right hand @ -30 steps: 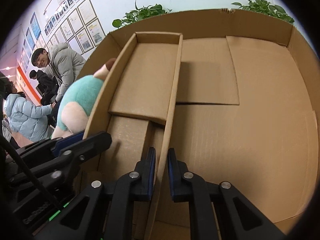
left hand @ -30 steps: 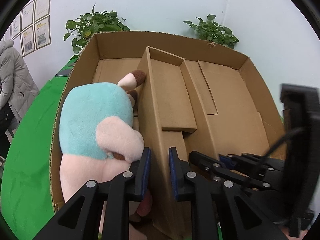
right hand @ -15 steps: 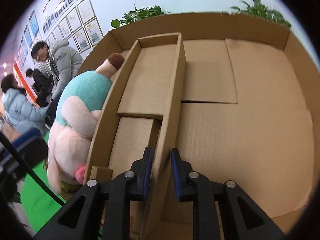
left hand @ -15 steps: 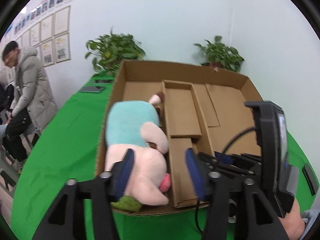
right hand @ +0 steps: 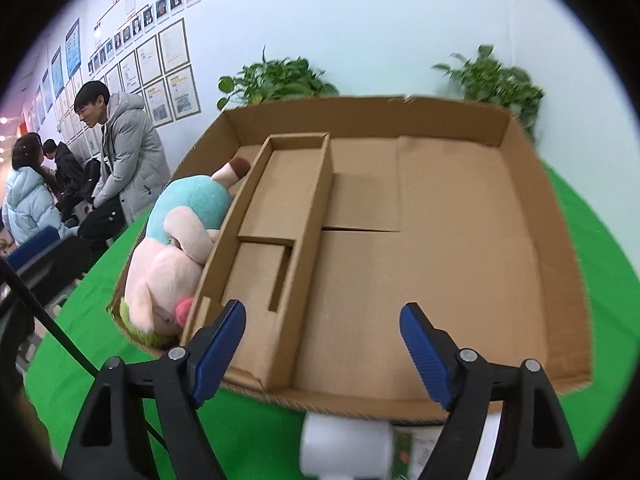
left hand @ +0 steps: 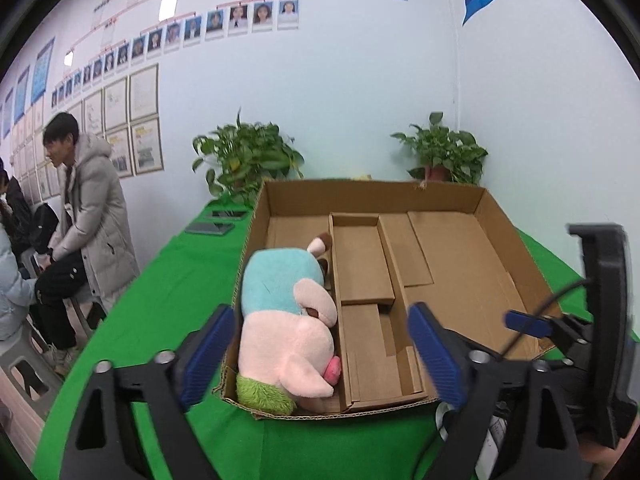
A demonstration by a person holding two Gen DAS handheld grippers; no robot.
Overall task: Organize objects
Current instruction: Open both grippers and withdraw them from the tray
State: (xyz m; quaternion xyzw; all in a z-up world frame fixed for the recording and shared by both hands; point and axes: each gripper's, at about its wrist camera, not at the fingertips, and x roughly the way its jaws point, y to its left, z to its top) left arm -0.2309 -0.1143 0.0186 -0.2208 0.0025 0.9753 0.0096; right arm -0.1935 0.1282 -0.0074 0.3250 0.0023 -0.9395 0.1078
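While both grippers hang above the near edge of the tabletop (left hand: 168,280), each has its jaws spread wide and grips nothing: the left gripper (left hand: 320,350) frames the near end of the box (left hand: 516,248) without touching it, and the right gripper (right hand: 322,350) does the same from a little further right. Just below the right gripper, a white cylinder (right hand: 346,448) with a labelled item beside it lies on the green cloth, against the box's near wall; what it is I cannot tell. One open cardboard box sits on the tabletop, and inside it one narrow cardboard insert (right hand: 280,216) runs front to back, splitting the space into a slim left lane, the insert's own channel and a broad right bay with bare cardboard floor. One plush toy (left hand: 288,320), teal and pink with a green tuft at the near end and a brown-tipped part at the far end, lies lengthwise in the left lane, pressed between the box's left wall and the insert. Beyond the box's left side, two dark flat devices (left hand: 218,222) rest on the cloth. Two potted plants (left hand: 248,160) stand at the far wall, and several people sit at far left, at least three.
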